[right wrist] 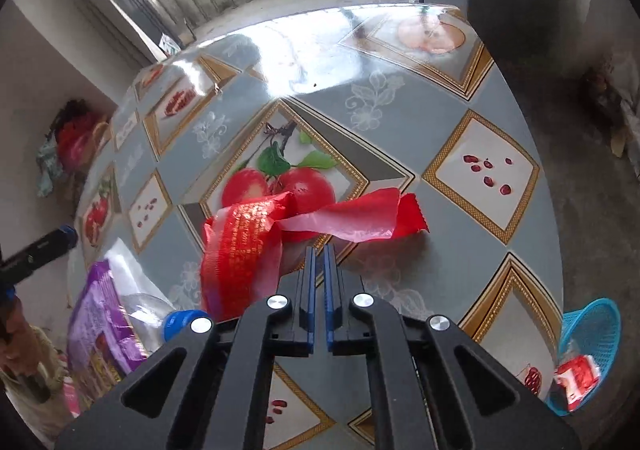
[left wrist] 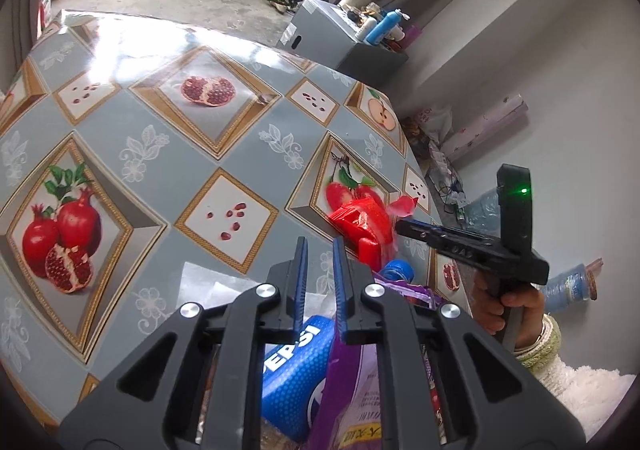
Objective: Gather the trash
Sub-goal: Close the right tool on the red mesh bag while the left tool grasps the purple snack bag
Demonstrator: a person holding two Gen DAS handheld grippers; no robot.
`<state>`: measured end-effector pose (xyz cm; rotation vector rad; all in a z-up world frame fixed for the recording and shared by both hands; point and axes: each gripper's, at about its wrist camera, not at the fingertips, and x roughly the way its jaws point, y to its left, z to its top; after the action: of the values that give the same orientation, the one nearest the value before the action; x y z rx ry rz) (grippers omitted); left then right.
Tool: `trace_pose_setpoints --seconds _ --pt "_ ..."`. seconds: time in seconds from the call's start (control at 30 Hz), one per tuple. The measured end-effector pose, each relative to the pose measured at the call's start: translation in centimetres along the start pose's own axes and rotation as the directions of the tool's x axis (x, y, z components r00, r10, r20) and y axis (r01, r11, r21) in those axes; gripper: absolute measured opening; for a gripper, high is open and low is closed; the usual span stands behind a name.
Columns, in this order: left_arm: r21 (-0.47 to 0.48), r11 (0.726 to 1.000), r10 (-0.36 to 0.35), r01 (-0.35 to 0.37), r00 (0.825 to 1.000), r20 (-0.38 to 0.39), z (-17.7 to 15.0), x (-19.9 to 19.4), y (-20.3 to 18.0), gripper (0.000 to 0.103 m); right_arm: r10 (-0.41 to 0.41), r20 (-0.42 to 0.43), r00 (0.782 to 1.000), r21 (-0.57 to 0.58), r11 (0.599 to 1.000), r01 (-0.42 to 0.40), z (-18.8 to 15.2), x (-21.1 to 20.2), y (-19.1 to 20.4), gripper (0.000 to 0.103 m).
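Note:
A crumpled red wrapper (right wrist: 248, 246) lies on the fruit-patterned tablecloth (right wrist: 400, 97), just ahead of my right gripper (right wrist: 319, 250), whose blue jaws are nearly closed and hold nothing. The wrapper also shows in the left wrist view (left wrist: 360, 226). My left gripper (left wrist: 320, 246) hovers over a trash pile with a narrow gap between its jaws and nothing in it. Under it lie a blue Pepsi pack (left wrist: 296, 370), a purple wrapper (left wrist: 352, 390) and a clear bottle with a blue cap (left wrist: 396, 270). The right gripper appears in the left view (left wrist: 404, 228).
A blue mesh basket (right wrist: 592, 334) with red trash inside sits on the floor off the table's right edge. A grey cabinet (left wrist: 336, 37) with bottles on top stands beyond the table. Clutter lies along the wall at right.

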<state>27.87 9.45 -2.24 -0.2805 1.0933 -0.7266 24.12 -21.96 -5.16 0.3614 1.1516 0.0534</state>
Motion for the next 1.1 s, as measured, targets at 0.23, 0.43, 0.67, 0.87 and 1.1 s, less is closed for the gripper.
trace_pose_setpoints --seconds 0.23,0.43,0.67,0.87,1.1 --pt "-0.036 0.999 0.032 -0.029 0.996 0.080 -1.6 -3.6 0.3 0.019 0.102 -0.034 0.994 -0.023 0.994 -0.102 1.3 0.1 1.7 0.049" --pt "0.014 0.996 0.081 -0.084 0.989 0.122 -4.0 -6.1 -0.8 0.038 -0.005 -0.101 0.995 -0.129 0.992 -0.008 1.9 3.0 4.3 0.046" --pt "0.036 0.994 0.101 -0.106 0.986 0.129 -6.7 -7.4 -1.5 0.042 -0.192 -0.034 0.981 -0.232 0.956 0.179 1.6 3.0 4.1 0.032" --pt "0.034 0.994 0.100 -0.105 0.987 0.127 -8.1 -7.7 -1.8 0.042 -0.212 -0.032 0.977 -0.129 0.970 0.206 -0.4 0.4 -0.3 0.030" --pt "0.034 0.992 0.114 -0.120 0.985 0.128 -9.2 -7.8 -2.1 0.042 -0.205 -0.030 0.978 -0.022 0.979 0.205 -7.4 -4.2 -4.5 0.030"
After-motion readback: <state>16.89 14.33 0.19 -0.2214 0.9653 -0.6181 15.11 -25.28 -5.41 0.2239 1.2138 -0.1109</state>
